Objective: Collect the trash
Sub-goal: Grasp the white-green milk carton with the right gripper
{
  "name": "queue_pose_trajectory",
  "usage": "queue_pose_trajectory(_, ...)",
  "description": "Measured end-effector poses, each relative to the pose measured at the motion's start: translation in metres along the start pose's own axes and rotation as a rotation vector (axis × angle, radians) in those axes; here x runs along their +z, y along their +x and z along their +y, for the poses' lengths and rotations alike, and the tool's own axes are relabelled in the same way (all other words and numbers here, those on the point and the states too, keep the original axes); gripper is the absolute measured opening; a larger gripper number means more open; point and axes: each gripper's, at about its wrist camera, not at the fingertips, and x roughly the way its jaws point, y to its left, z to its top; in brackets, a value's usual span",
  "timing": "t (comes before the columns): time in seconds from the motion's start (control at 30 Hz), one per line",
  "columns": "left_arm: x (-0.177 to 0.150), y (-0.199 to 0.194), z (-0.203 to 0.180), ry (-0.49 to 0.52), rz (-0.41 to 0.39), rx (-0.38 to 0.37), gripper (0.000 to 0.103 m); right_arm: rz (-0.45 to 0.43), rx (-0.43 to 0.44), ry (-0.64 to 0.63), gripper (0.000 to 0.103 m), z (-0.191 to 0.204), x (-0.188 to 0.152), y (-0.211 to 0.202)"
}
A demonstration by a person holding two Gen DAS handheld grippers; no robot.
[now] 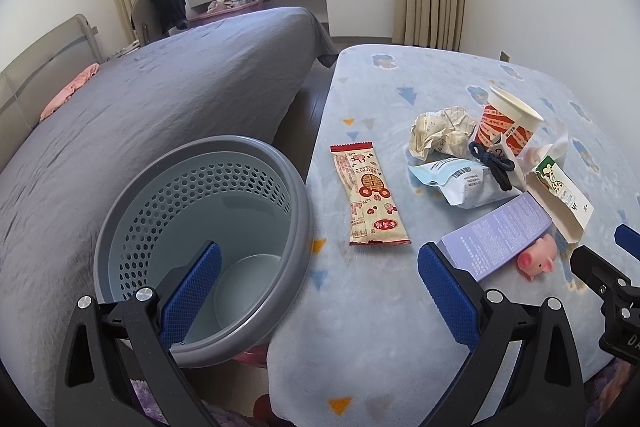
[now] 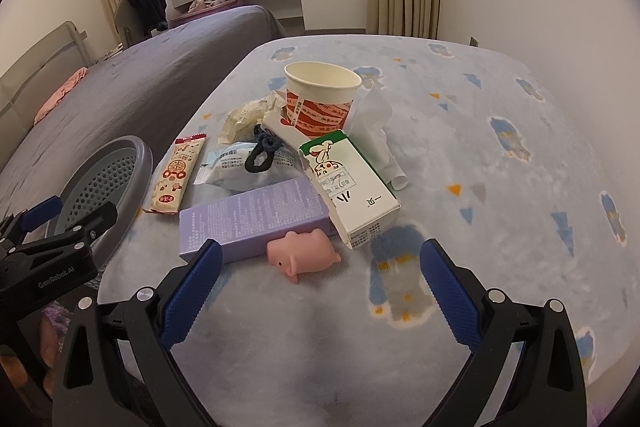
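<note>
A: How far along is she?

B: Barely started. Wastebasket off the bed's left edge looks empty; snack wrapper, paper cup, boxes remain mid-bed. Left hand-held gripper and right hand-held gripper both spread, holding nothing.

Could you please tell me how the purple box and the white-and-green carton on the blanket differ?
The flat purple cardboard box looks closed and lies flat on the blanket; the white-and-green cardboard carton has an open, torn end flap and rests tilted, partly on the purple box. The purple box carries only fine print; the carton shows cartoon artwork. Both are rectangular cardboard packaging.
</note>
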Motion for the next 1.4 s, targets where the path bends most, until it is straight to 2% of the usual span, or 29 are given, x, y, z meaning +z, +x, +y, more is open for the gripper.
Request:
queue_pose_trajectory(0.27, -0.002, 0.005, -0.001, 0.004, 0.019, -0.016, 0.097, 0.045, -0.040, -0.027, 0.094, -0.014, 0.024, 0.020)
queue_pose_trajectory(0.47, -0.001, 0.008, 0.000, -0.012, 0.026, -0.029, 0.097, 0.136, -0.034, -0.028, 0.094, -0.024, 0.040, 0.055)
queue_pose_trajectory(0.6, -0.002, 0.008, -0.001, -0.008, 0.025, -0.031, 0.097, 0.134, -0.035, -0.034, 0.093, -0.024, 0.044, 0.063)
queue_pose_trajectory(0.67, -0.001, 0.008, -0.001, -0.010, 0.025, -0.035, 0.097, 0.135, -0.034, -0.034, 0.083, -0.024, 0.044, 0.065)
queue_pose_trajectory(0.7, -0.001, 0.009, -0.001, -0.012, 0.026, -0.037, 0.097, 0.144, -0.033, -0.037, 0.069, -0.024, 0.044, 0.066)
queue_pose_trajectory(0.73, -0.001, 0.009, -0.001, -0.013, 0.028, -0.040, 0.097, 0.153, -0.026, -0.038, 0.065, -0.023, 0.043, 0.068)
queue_pose_trajectory(0.8, -0.001, 0.011, 0.000, -0.014, 0.030, -0.042, 0.097, 0.150, -0.015, -0.034, 0.065, -0.023, 0.044, 0.068)
queue_pose_trajectory(0.87, -0.001, 0.011, 0.000, -0.012, 0.031, -0.041, 0.097, 0.148, -0.004, -0.049, 0.057, -0.020, 0.044, 0.068)
queue_pose_trajectory(0.93, -0.001, 0.012, -0.001, -0.009, 0.029, -0.040, 0.097, 0.146, 0.015, -0.059, 0.042, -0.017, 0.043, 0.066)
queue_pose_trajectory(1.23, -0.006, 0.011, -0.010, 0.028, 0.022, -0.043, 0.097, 0.117, 0.105, -0.030, 0.040, -0.015, 0.033, 0.042)
queue_pose_trajectory(1.4, -0.008, 0.012, -0.019, 0.058, 0.022, -0.051, 0.097, 0.069, 0.114, -0.005, 0.040, -0.021, 0.022, 0.018)
